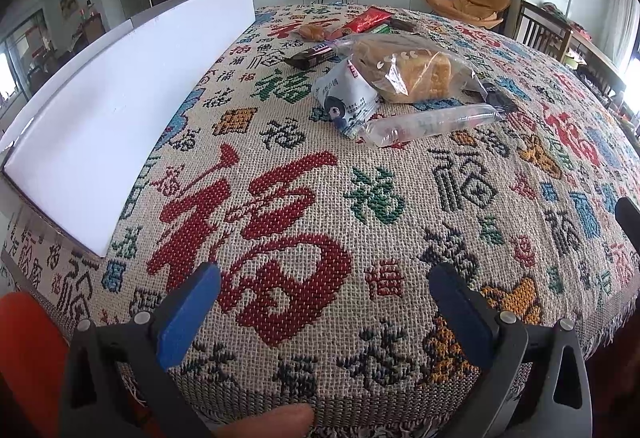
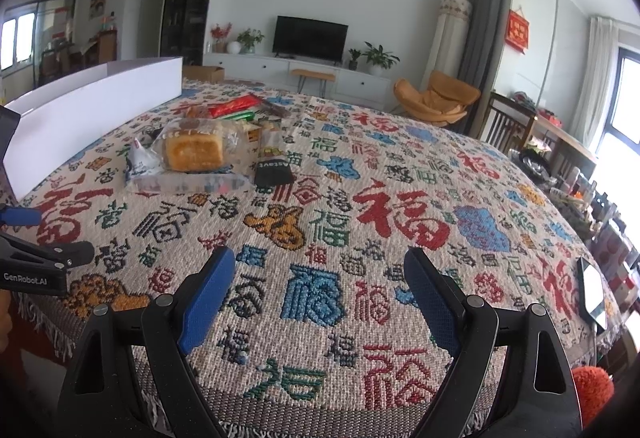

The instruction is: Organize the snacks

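A: Starting with the biggest thing, the tabletop is covered by a woven cloth, and a long white box lies along its left edge.

B: Anything in the box yet?

A: Can't tell; only its outer wall shows, so the inside is hidden. Every snack I can see sits loose in one heap toward the far middle of the tabletop, well apart from both tongs. Sorting looks barely begun, if at all.

B: What's in the heap?

A: Largest is a clear bag of bread, resting on a long clear packet and touching a white pouch. Behind them lie a dark bar and a red packet; a small black packet sits at the heap's right side.

B: And the tongs?

A: Left tongs are spread wide over the near edge, gripping nothing. Right tongs likewise gape wide and empty, near the same edge. Everything visible remains to be moved.
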`<state>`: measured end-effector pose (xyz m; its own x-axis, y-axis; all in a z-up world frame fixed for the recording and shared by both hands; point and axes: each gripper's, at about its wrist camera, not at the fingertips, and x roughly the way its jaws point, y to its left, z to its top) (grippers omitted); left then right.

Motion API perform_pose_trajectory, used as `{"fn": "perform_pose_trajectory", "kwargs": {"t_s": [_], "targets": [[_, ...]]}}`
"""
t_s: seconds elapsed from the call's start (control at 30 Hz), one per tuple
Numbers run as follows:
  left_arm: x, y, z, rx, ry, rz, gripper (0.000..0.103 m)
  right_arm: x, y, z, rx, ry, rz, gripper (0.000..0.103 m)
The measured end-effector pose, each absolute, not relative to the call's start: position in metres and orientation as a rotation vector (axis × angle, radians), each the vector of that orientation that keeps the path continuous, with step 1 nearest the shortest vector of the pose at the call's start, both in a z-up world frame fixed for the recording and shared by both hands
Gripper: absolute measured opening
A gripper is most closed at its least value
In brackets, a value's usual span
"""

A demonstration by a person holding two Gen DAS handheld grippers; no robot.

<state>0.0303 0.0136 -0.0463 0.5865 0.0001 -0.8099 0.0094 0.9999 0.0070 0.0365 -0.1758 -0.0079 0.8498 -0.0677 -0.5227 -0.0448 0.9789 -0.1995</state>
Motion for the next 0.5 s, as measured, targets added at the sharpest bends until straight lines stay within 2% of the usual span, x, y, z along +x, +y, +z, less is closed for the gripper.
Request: {"fn": "perform_pose_trajectory", "kwargs": {"t_s": [0.5], "targets": [[0.035,0.0179,-0.0516,0.001,0.955,-0.009,0.103,0.0405,-0.173,-0.0117,-0.216,0.57,-0.007,0.089]]}}
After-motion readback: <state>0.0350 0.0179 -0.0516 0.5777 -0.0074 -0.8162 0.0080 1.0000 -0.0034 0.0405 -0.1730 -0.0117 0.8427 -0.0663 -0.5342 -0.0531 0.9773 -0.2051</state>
